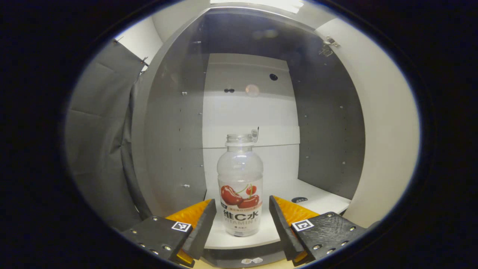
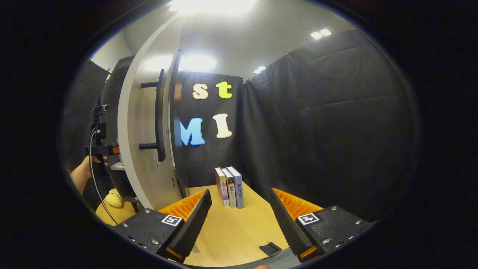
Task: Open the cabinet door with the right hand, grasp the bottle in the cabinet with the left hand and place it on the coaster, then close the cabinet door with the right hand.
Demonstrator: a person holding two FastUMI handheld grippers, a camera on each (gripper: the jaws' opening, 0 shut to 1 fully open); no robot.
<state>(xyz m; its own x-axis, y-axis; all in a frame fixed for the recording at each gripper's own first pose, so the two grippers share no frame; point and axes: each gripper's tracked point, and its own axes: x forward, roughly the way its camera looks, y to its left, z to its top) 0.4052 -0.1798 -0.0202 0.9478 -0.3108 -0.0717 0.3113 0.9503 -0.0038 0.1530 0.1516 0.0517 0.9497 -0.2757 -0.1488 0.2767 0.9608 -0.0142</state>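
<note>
Your left tool stood released, fingers flanking the bottle near shelf's front edge (looked empty, light, tippy): grip at label, not neck.

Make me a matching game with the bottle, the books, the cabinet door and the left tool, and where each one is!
Things:
1. bottle
2. books
3. cabinet door
4. left tool

Places or states:
A. standing upright in a row on the wooden table
B. swung open
C. open, one finger on each side of the bottle, not touching it
D. standing upright on the cabinet shelf

Right pairs: 1-D, 2-A, 3-B, 4-C
</note>
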